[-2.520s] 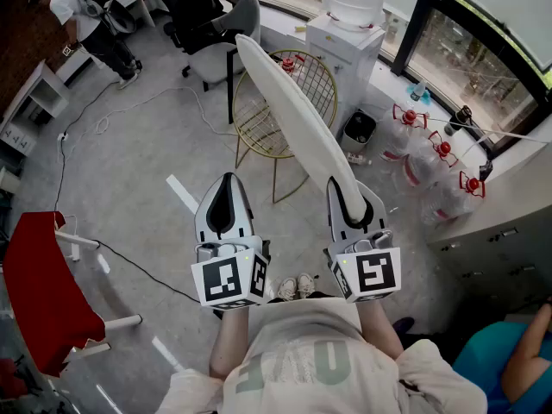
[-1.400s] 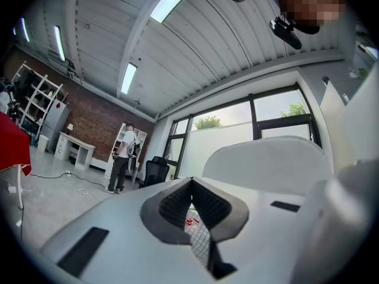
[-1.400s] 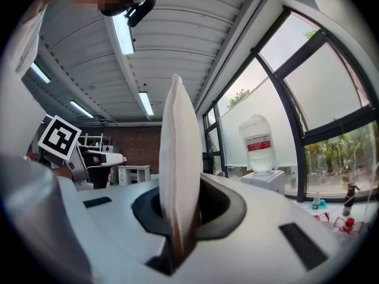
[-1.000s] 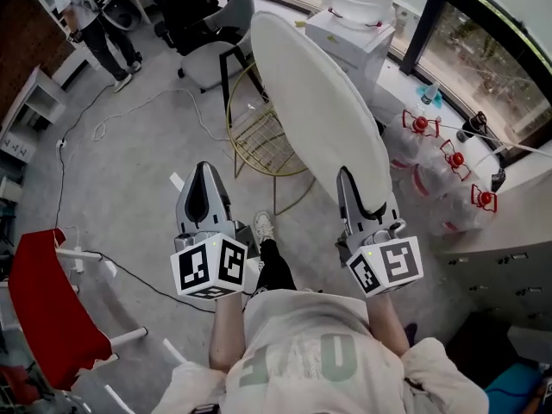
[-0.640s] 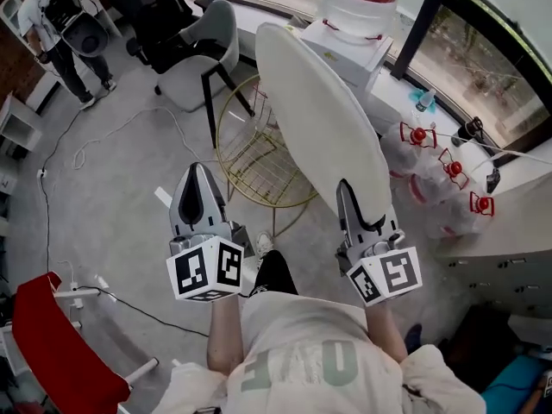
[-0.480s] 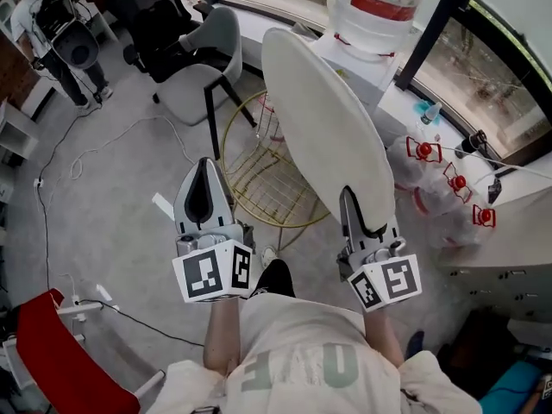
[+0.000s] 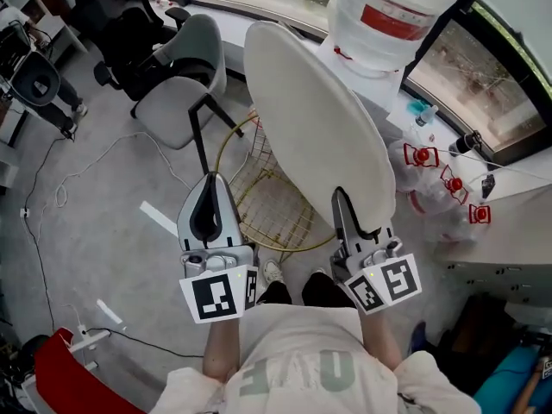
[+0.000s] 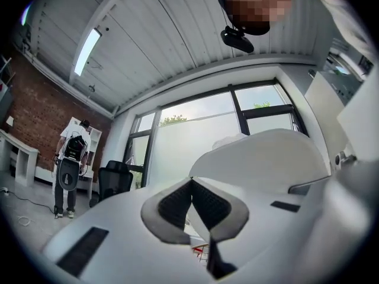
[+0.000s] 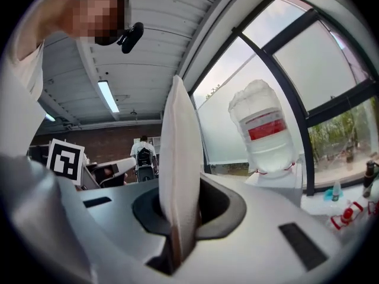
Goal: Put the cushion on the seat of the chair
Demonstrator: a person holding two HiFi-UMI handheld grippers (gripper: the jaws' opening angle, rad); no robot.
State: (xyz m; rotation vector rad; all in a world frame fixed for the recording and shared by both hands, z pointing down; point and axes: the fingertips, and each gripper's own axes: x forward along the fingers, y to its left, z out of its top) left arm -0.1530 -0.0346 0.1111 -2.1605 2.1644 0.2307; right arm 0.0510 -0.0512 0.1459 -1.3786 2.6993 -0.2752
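Observation:
The cushion [image 7: 309, 119] is a large white oval pad, held up on a slant over the gold wire chair [image 7: 259, 201]. My right gripper [image 7: 342, 203] is shut on its near edge. In the right gripper view the cushion [image 9: 177, 158] stands edge-on, pinched between the jaws of my right gripper [image 9: 177, 220]. My left gripper [image 7: 210, 184] hovers left of the cushion, above the chair's near rim, jaws shut with nothing in them. In the left gripper view the tips of my left gripper [image 8: 190, 183] meet, with the cushion [image 8: 260, 158] behind them.
A grey shell chair [image 7: 177, 89] and a black office chair [image 7: 112, 15] stand at the far left. A water dispenser with its bottle [image 7: 392, 15] is beyond the wire chair. Red-capped bottles [image 7: 435, 175] lie at right. A cable [image 7: 52, 205] crosses the floor; a red seat [image 7: 65, 386] is bottom left.
Both grippers and the cushion have been carried forward to the wire chair, which now lies under them. The cushion has turned from edge-on to show its broad face.

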